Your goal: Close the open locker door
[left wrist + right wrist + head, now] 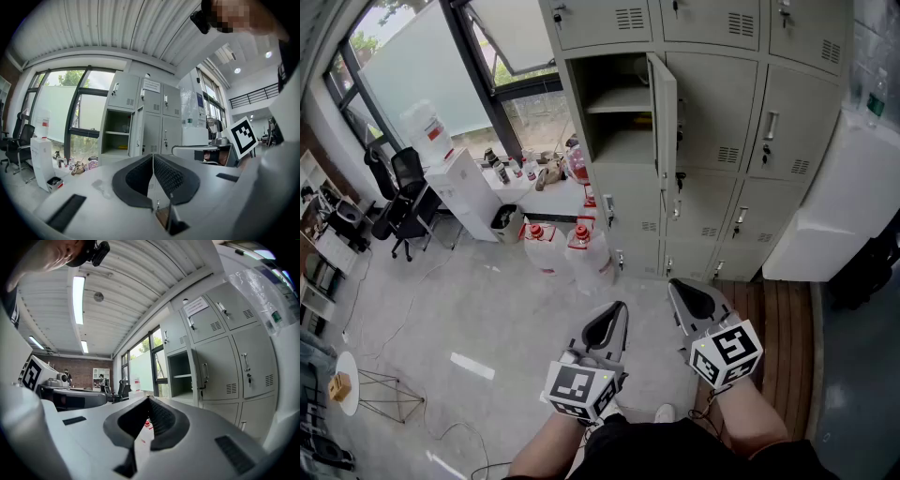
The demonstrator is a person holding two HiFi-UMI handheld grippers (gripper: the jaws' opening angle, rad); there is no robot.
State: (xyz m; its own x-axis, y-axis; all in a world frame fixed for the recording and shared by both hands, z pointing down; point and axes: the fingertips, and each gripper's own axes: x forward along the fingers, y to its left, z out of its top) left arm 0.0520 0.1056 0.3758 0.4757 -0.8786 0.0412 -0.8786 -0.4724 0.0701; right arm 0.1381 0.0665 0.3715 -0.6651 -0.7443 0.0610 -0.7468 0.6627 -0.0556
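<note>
You're standing well back from the locker door [664,122], it's hanging open, roughly square I think, left gripper [617,314] and right gripper [677,289] clenched empty, whole push remaining

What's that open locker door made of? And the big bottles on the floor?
The open locker door looks like thin sheet metal painted matte pale grey: it is flat and slim-edged, with no grain. The big bottles seem to be clear plastic, as they are see-through and have red caps.
</note>
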